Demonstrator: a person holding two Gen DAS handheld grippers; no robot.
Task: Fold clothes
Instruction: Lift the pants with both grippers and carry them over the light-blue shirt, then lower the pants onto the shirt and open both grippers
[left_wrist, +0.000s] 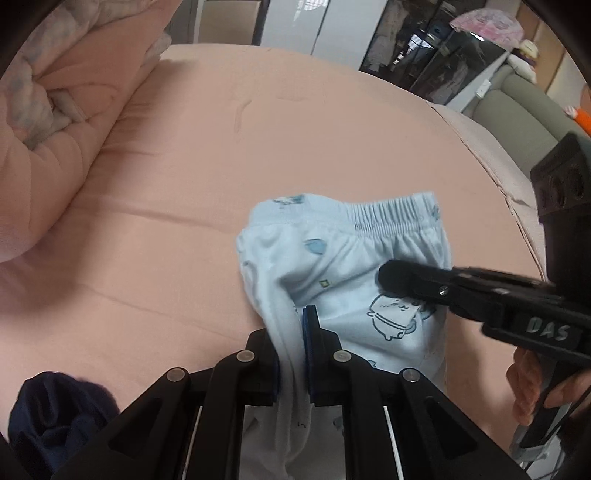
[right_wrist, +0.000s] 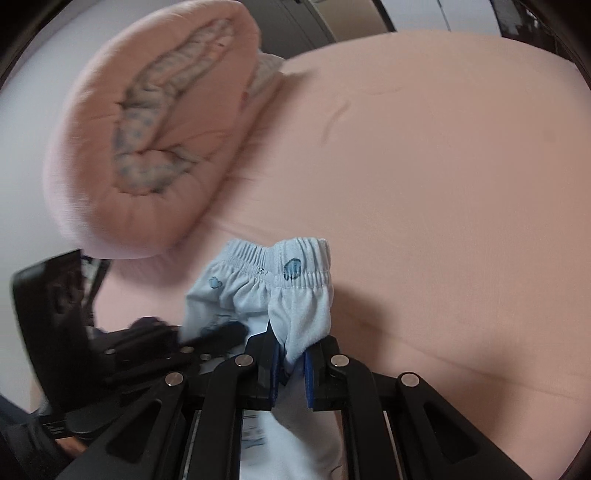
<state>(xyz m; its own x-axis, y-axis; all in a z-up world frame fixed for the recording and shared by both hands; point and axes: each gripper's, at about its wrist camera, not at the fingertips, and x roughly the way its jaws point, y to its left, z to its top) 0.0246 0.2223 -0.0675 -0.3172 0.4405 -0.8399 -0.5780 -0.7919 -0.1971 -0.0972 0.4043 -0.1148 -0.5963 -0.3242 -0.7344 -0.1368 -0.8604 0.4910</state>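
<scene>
Surface: pink bed sheet; rolled quilt upper left.
Garment: I hold light-blue shorts lower centre, raised off the sheet.
Left gripper: pinching fabric.
Right gripper: pinching near the waistband.
Handling: probably soft, light, limp; grip the waistband corners.

The left wrist view is taken from just behind the left gripper, tilted down and forward over the pink bed sheet, with the rolled quilt seen left of the sheet and the right gripper entering from the right; the right wrist view is set just behind the right gripper, also tilted down at the sheet, very near it; the sheet, the quilt and the pale blue shorts are shared.
</scene>
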